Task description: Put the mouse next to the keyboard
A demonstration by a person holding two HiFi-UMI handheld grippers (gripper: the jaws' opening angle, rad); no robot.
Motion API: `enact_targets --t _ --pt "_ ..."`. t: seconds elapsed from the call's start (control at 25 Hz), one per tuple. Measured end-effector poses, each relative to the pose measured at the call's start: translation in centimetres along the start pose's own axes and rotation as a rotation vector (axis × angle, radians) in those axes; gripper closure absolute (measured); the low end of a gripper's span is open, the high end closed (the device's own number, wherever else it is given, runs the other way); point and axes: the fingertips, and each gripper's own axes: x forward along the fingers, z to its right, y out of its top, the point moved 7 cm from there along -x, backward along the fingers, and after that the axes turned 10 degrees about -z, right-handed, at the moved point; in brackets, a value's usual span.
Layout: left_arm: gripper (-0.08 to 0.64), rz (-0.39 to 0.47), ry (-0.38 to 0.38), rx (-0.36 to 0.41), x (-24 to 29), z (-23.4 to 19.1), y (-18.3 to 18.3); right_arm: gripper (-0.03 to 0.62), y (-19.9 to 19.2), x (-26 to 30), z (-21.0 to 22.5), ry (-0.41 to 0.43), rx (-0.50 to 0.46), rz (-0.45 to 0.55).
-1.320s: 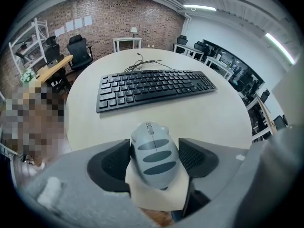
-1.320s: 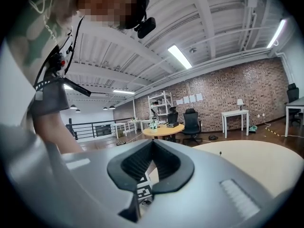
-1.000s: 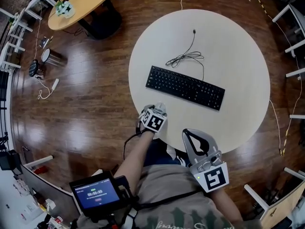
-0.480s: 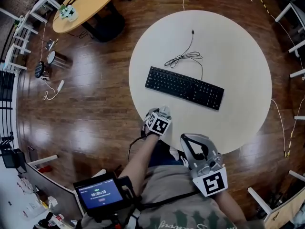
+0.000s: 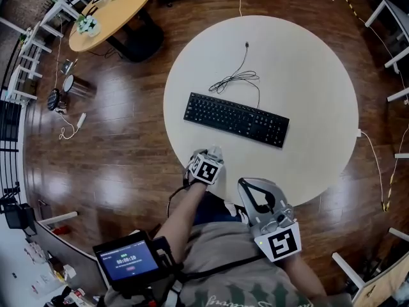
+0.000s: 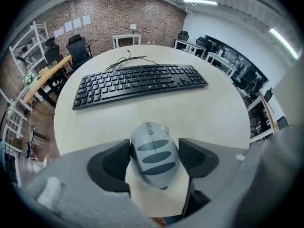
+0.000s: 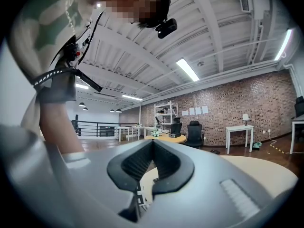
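Left fingers [image 6: 114, 161] are clamped on the mouse [image 6: 153, 152], one pad on each flank, at the bottom centre of the left gripper view, over the near edge of the table [image 5: 307, 75]. Straight ahead, across bare tabletop, lies the keyboard [image 6: 137, 82], its long axis running across the frame; the mouse's nose points toward it. The left gripper [image 6: 154, 148] is the nearer one. The right gripper [image 7: 152, 152] is pinched closed on nothing, off the table at lower right of the head view.
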Motion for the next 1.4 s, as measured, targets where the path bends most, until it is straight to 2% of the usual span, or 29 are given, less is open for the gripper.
enact_targets --t 0.36,0.84,1.2,1.4 --pt "0.228 0.005 0.001 0.022 0.8 3.6 1.3 0.588 -1.5 -2.8 2.9 -0.043 0.056 0.017" --pt "0.227 -0.023 0.004 0.049 1.0 5.1 2.2 0.588 -2.7 -3.9 5.0 -0.059 0.081 0.034" --pt "0.229 -0.039 0.013 0.083 0.7 6.7 2.7 0.588 -4.0 -4.6 6.5 -0.073 0.149 0.033" --pt "0.229 -0.056 -0.012 0.097 1.2 8.0 3.1 0.587 -4.5 -5.0 6.9 -0.069 0.168 0.022"
